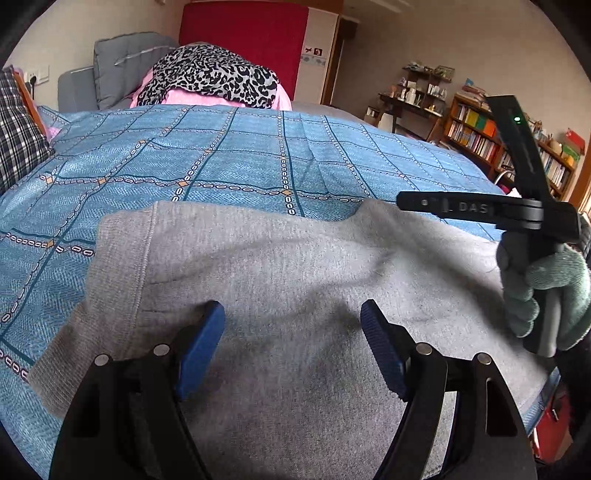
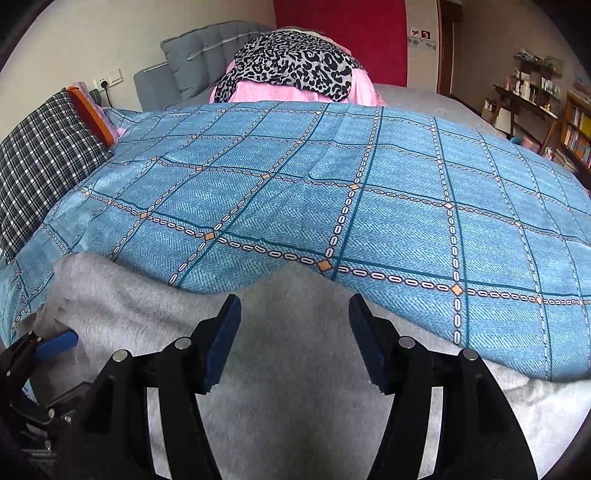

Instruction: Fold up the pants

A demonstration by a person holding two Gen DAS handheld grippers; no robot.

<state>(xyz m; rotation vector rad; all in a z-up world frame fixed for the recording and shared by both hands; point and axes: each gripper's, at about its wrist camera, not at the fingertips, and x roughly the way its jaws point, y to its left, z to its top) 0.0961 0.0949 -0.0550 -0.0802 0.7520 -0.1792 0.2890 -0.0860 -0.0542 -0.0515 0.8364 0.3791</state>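
Left wrist view: grey sweatpants (image 1: pixel 295 280) lie spread on the blue checked bedspread (image 1: pixel 240 155) — left tongs (image 1: pixel 291 343) hover above them, released, nothing between the blue pads. A gloved hand (image 1: pixel 546 295) holds the other tool at right. Right wrist view: right tongs (image 2: pixel 293 339) likewise spread and empty over the grey fabric — bedspread beyond.

Grey pants (image 1: pixel 295 280); blue bedspread (image 1: pixel 236 155) crossed by teal lines and white chain-link checks with tan diamonds; black-and-grey leopard-print cloth (image 1: pixel 214 75) over pink bedding (image 1: pixel 192 98); black-and-white plaid pillow (image 2: pixel 40 155); red panel (image 1: pixel 243 29) on the wall; grey cushion (image 1: pixel 122 62); blue pads (image 1: pixel 201 347) on black grippers; green glove (image 1: pixel 554 291).
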